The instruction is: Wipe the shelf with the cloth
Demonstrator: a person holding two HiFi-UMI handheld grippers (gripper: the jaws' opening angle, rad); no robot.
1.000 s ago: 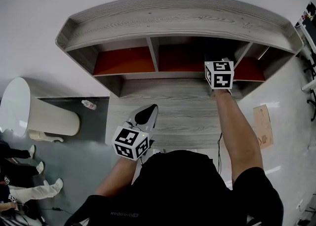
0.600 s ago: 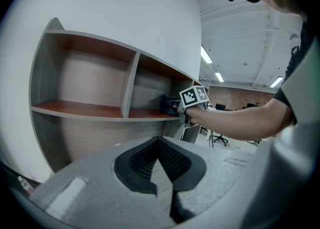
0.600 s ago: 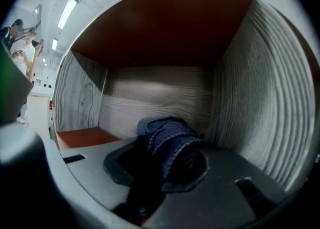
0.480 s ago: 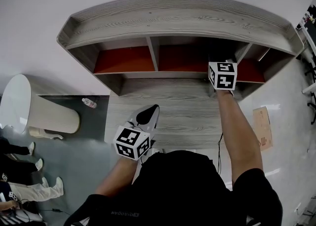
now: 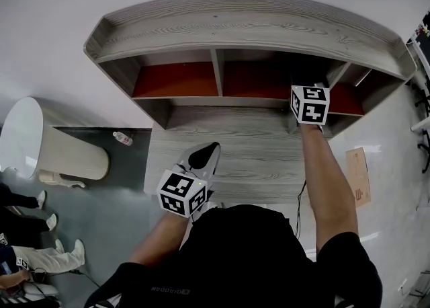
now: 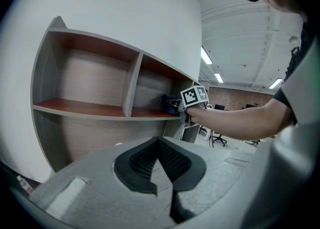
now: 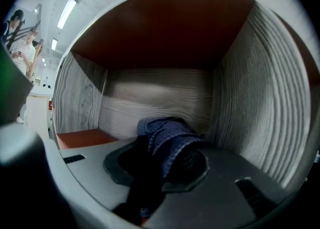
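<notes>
Right gripper (image 7: pixel 161 173): fingers pinching a bunched dark blue cloth (image 7: pixel 169 140) in the middle compartment of the grey wood-grain shelf (image 5: pixel 248 27), near its right wall.
Left gripper (image 6: pixel 161 163): fingers pressed together, empty, well apart from the cloth.

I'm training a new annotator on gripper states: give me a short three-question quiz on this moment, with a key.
1. True or false: the left gripper holds the cloth.
2. Which compartment of the shelf is the right gripper in? A) left B) middle C) right
3. Fill in: the left gripper's jaws are ___.
Key: 1 false, the right gripper is shut on the cloth. 2 B, near its right wall. 3 together, with nothing between them.
</notes>
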